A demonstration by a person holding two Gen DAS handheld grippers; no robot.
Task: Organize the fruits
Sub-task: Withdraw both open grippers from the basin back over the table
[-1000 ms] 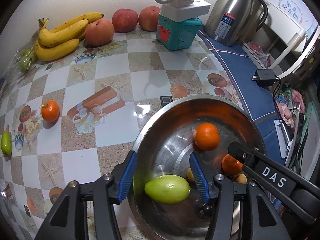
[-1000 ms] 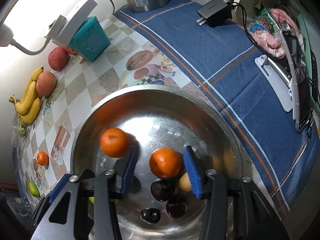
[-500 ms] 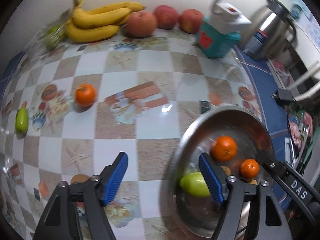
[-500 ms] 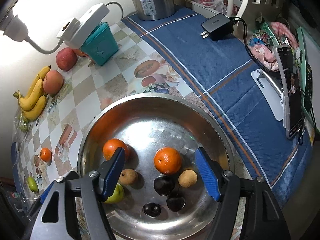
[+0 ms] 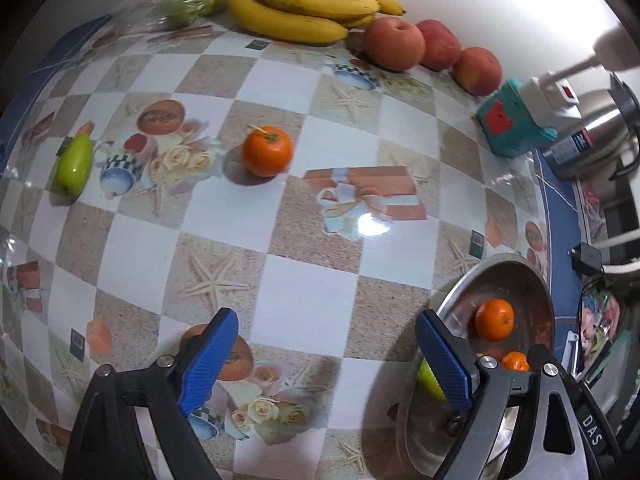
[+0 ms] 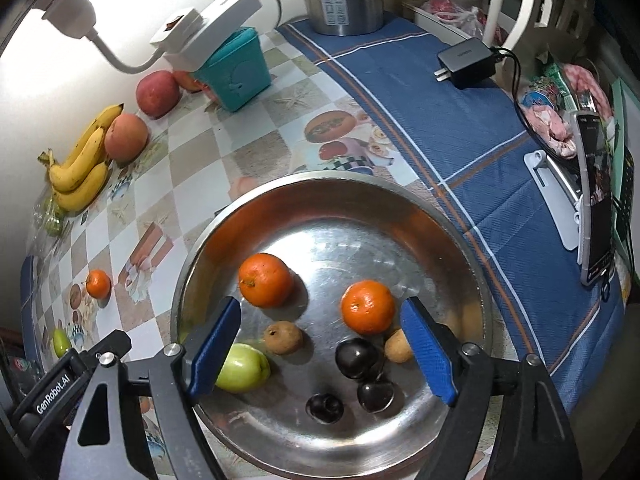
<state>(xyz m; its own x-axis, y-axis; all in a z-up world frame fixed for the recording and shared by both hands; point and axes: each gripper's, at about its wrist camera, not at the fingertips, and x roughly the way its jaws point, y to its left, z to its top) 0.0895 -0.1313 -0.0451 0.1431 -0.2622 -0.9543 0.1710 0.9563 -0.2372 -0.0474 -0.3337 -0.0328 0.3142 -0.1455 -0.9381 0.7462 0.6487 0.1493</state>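
Steel bowl (image 6: 448,240) sits at the table's near edge where the checked oilcloth (image 5: 304,272) meets the blue cloth (image 6: 460,120), holding two oranges (image 6: 265,279), a green fruit (image 6: 242,368), two small brown fruits and three dark ones. Left gripper (image 5: 326,354) hangs spread and empty over the oilcloth just beside the bowl. Right gripper (image 6: 320,346) hangs spread and empty above the bowl. A loose orange (image 5: 267,151) and a green mango (image 5: 75,164) lie mid-table; bananas (image 5: 300,4) and apples (image 5: 394,42) line the far edge.
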